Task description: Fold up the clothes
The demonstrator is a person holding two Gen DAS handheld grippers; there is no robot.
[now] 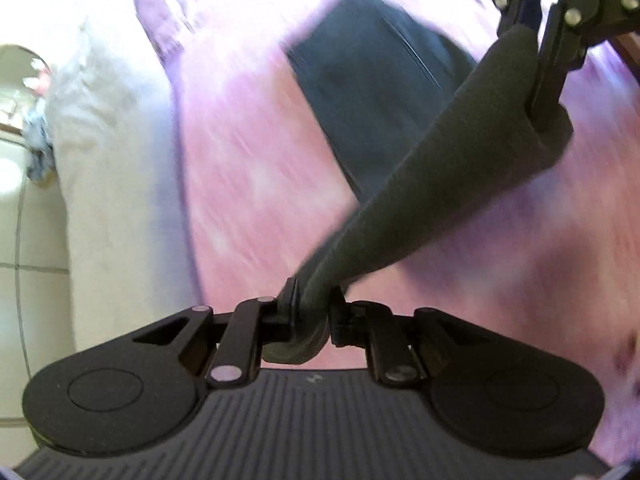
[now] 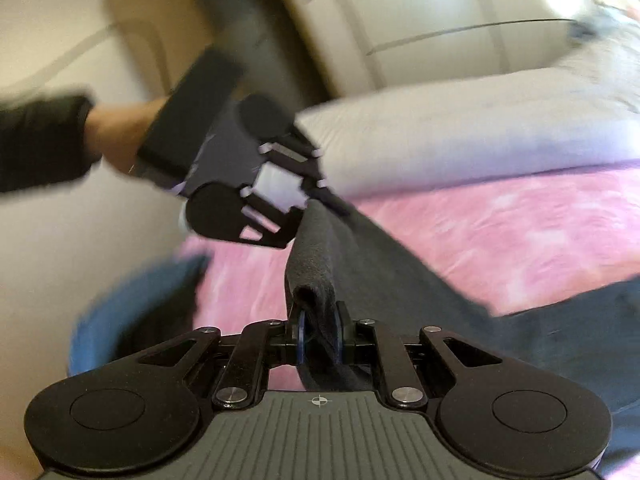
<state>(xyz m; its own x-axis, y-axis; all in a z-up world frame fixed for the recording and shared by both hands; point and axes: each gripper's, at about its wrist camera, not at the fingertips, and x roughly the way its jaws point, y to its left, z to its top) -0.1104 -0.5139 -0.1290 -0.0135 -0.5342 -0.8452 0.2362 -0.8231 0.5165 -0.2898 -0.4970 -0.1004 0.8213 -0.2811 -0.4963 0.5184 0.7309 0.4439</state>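
A dark grey garment (image 1: 432, 184) is stretched taut between my two grippers above a pink bedspread (image 1: 248, 184). My left gripper (image 1: 310, 312) is shut on one end of it. My right gripper (image 1: 540, 92) shows at the upper right of the left wrist view, shut on the other end. In the right wrist view my right gripper (image 2: 320, 332) is shut on the garment (image 2: 316, 264), and my left gripper (image 2: 308, 196) holds the far end. More of the dark cloth (image 2: 520, 320) hangs down to the right. Both views are blurred.
A folded dark blue garment (image 1: 368, 80) lies on the bedspread (image 2: 500, 232). A white duvet (image 2: 460, 136) lies along the bed's far side. A blue cloth (image 2: 136, 304) lies at the bed's left edge. Tiled floor (image 1: 24, 240) shows beside the bed.
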